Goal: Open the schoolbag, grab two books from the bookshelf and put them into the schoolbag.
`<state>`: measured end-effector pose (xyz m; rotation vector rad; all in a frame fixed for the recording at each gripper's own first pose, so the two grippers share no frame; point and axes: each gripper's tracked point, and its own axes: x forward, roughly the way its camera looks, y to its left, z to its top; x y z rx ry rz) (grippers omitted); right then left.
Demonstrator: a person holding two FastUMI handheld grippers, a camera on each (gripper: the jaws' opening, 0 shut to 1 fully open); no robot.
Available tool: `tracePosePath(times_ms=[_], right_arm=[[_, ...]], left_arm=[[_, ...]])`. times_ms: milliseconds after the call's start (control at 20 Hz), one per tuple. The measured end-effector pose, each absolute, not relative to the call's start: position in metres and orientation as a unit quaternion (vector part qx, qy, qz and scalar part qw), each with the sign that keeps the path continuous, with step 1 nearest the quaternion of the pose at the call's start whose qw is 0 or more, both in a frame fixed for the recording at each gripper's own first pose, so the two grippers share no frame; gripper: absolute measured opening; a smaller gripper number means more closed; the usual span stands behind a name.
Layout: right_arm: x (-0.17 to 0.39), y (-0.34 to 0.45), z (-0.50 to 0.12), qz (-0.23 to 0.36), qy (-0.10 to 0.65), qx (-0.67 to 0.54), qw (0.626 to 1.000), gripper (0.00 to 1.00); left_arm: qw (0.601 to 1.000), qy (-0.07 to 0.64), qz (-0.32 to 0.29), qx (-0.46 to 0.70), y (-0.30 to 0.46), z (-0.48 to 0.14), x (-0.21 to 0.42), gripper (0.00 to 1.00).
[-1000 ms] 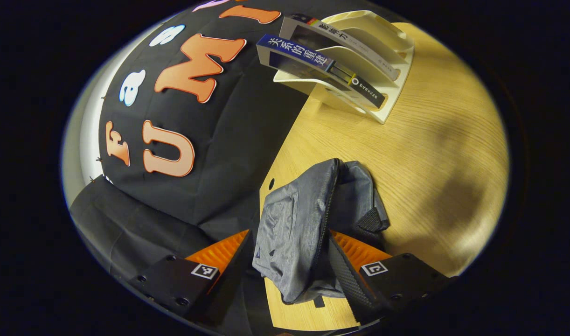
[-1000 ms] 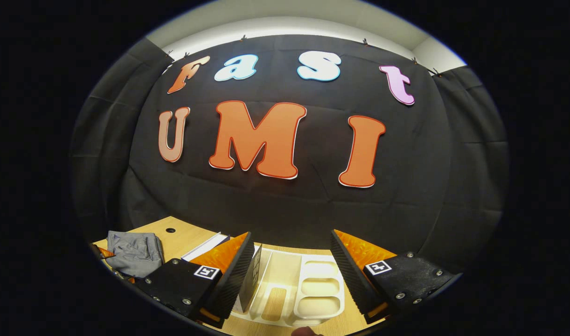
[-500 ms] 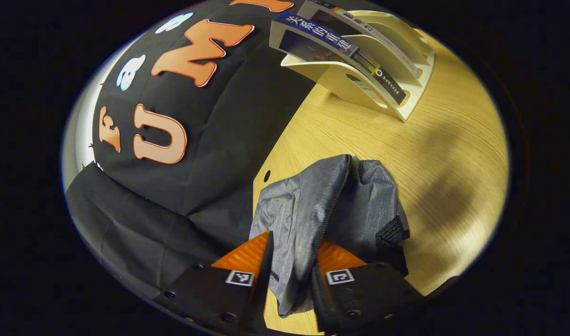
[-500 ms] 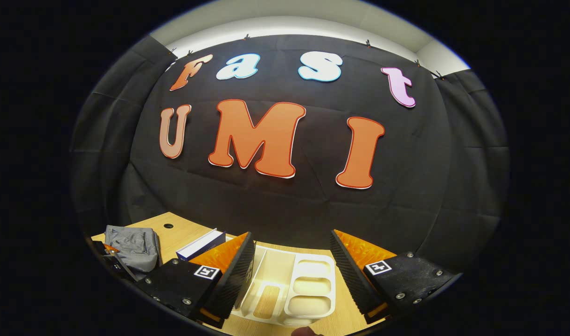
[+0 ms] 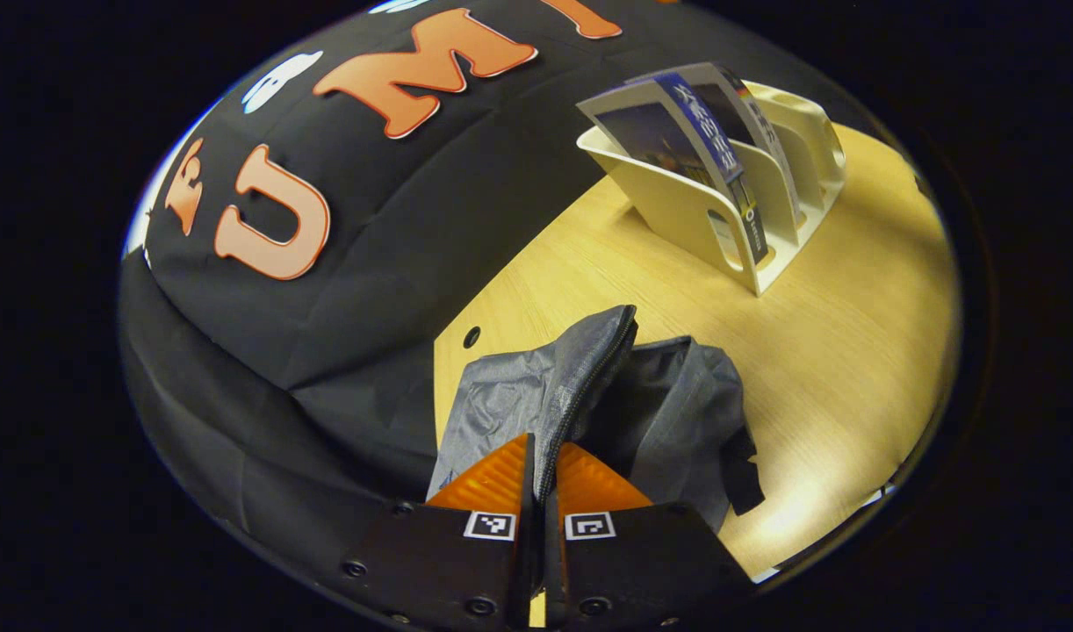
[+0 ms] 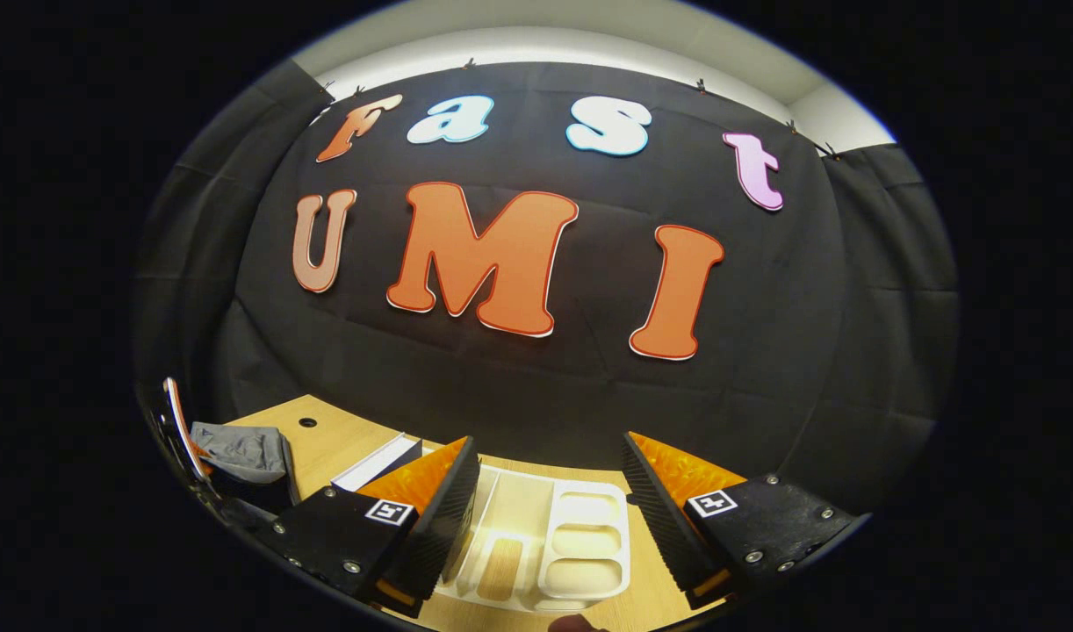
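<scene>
The left gripper [image 5: 542,478] has closed since a second ago, its fingers now pinching the zipper edge of the bag [image 5: 677,412] and lifting the flap. I judge the opening is under way. Ahead and to its right stands the shelf [image 5: 686,211] with two books [image 5: 703,132]. The right gripper [image 6: 550,474] hangs level over the shelf, fingers spread wide and holding nothing.

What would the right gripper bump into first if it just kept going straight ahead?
Probably the white bookshelf: it sits right between and beyond the open right gripper in the right gripper view. If the gripper passes above it, the black cloth wall comes next; depth is hard to judge.
</scene>
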<state>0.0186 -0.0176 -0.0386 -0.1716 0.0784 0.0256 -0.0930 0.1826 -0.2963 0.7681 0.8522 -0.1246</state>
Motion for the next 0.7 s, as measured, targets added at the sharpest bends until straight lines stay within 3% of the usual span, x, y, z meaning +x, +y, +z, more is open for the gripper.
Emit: tracePosePath(times_ms=[450, 700], right_arm=[[0.022, 0.05, -0.01, -0.015, 0.046, -0.109, 0.993, 0.97], [0.034, 0.088, -0.009, -0.01, 0.089, -0.136, 0.987, 0.97]], left_arm=[[0.853, 0.412, -0.169, 0.272, 0.207, -0.236, -0.065, 0.06], [0.849, 0.433, -0.217, 0.212, 0.228, -0.214, -0.043, 0.07]])
